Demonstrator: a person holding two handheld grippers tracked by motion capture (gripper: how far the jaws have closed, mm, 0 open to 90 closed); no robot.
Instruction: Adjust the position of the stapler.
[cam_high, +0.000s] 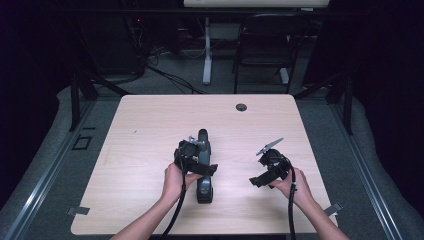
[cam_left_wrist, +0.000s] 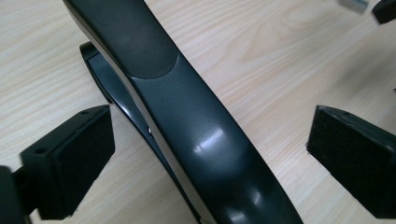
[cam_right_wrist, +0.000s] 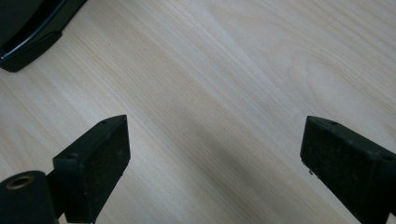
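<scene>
A long dark grey stapler-like tool (cam_high: 204, 189) lies lengthwise near the middle of the light wood table (cam_high: 145, 130). My left gripper (cam_high: 198, 164) hovers over its middle. In the left gripper view the glossy curved body of the tool (cam_left_wrist: 187, 116) runs between the jaws of the left gripper (cam_left_wrist: 210, 140), which stands open with a pad (cam_left_wrist: 79, 149) on each side and a gap to the tool. My right gripper (cam_high: 265, 175) is held to the right of the tool, open (cam_right_wrist: 212, 149) over bare wood. One end of the tool (cam_right_wrist: 28, 32) shows in that view's top left corner.
A small dark grommet (cam_high: 241, 107) sits in the table near its far edge. Beyond the table stand a black chair (cam_high: 265, 45) and a white desk leg (cam_high: 206, 50). Bare wood lies to the left and at the far side of the tool.
</scene>
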